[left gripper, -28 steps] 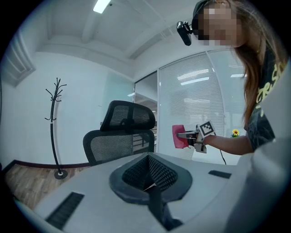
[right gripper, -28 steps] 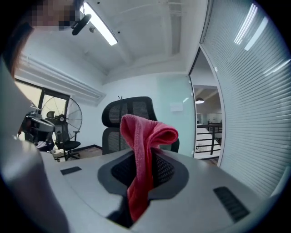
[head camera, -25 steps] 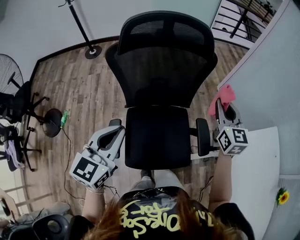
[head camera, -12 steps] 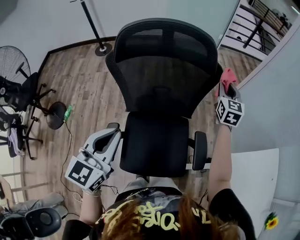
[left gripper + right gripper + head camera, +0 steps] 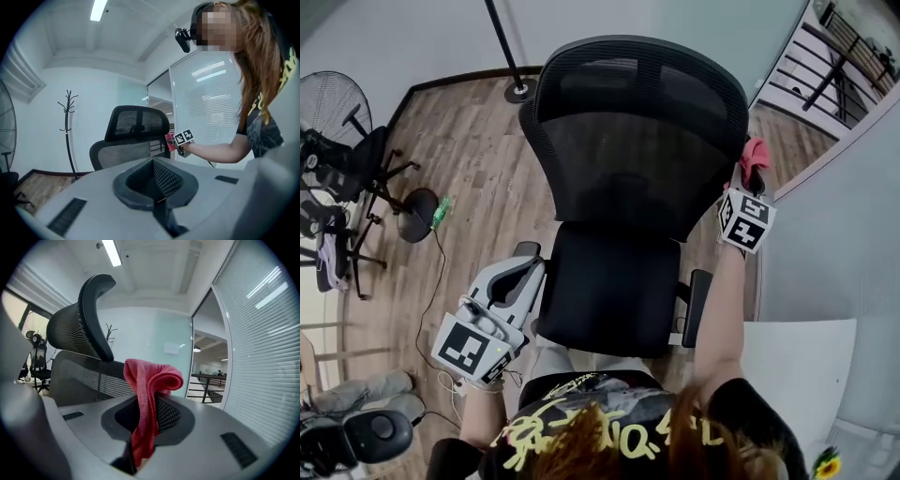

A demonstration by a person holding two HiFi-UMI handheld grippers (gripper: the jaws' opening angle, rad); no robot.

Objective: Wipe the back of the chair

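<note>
Seen from above, a black mesh office chair stands on a wood-plank floor (image 5: 478, 187), facing the person. Its tall chair back (image 5: 642, 141), with a headrest on top, fills the middle of the head view toward 12 o'clock. The black seat (image 5: 609, 286) lies below it, toward 6 o'clock.

The right claw (image 5: 751, 178) is held up at the 3 o'clock edge of the chair back, on an outstretched bare arm. It is clamped on a red cloth (image 5: 757, 155). In the right gripper view the cloth runs down between the two jaws and folds over in a loop above them. The ribbed rear of the backrest and the curved headrest rise just beyond it toward 10 o'clock. Whether the cloth touches the mesh cannot be told.

The left claw (image 5: 517, 281) hangs low beside the seat, at its 9 o'clock side, pointing toward 1 o'clock. Its jaws are pressed together with nothing between them. The left gripper view looks up at the chair from there, with the person's arm and the red cloth at the 3 o'clock side of the backrest.

Around the chair, the base of a coat stand (image 5: 520, 91) sits on the floor at 11 o'clock. A standing fan (image 5: 333, 103) is at 10 o'clock, and the corner of a white desk (image 5: 797, 375) at 4 o'clock.
</note>
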